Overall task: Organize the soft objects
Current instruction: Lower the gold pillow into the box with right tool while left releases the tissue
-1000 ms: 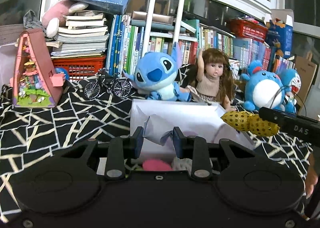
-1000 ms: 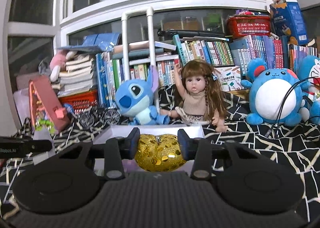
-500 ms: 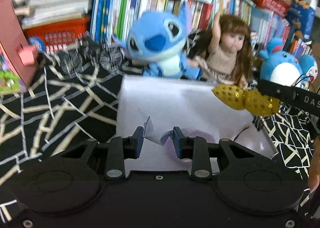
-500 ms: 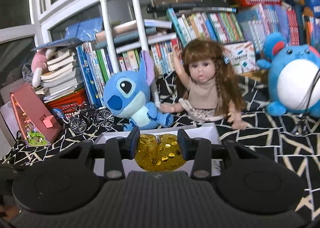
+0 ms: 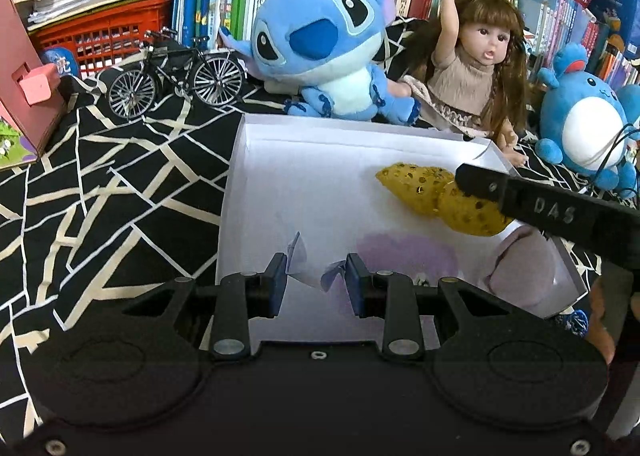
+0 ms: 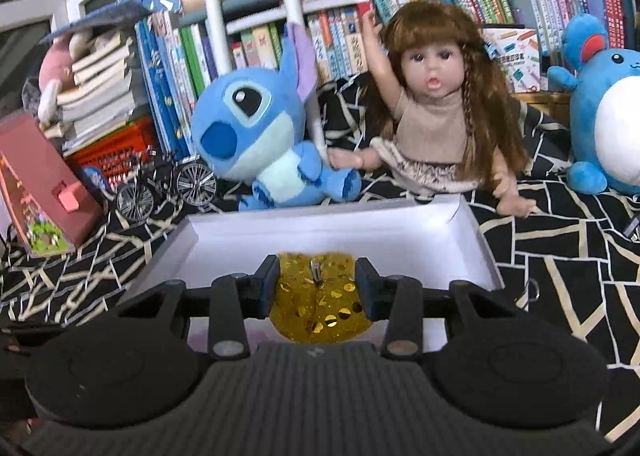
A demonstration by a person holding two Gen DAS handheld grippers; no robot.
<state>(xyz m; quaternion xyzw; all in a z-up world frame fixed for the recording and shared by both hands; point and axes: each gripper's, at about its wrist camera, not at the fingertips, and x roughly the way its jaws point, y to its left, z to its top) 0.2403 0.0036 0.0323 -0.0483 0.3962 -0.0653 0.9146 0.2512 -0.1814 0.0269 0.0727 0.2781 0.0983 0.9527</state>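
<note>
We have the right gripper [image 6: 317, 288] pinching the gold sequinned soft heart [image 6: 318, 302] over the shallow white cardboard box [image 6: 476, 240], the left gripper [image 5: 316, 280] nipping thin white-and-blue plastic wrap [image 5: 297, 256] at six o'clock, so next we lower and release.

Box [image 5: 240, 192] before plush [image 5: 320, 40], doll [image 5: 476, 68].

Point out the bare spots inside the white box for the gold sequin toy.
The white box has a bare floor along its left wall and far wall. Crowded: near right corner, with the purple soft item under the gold sequin toy.
</note>
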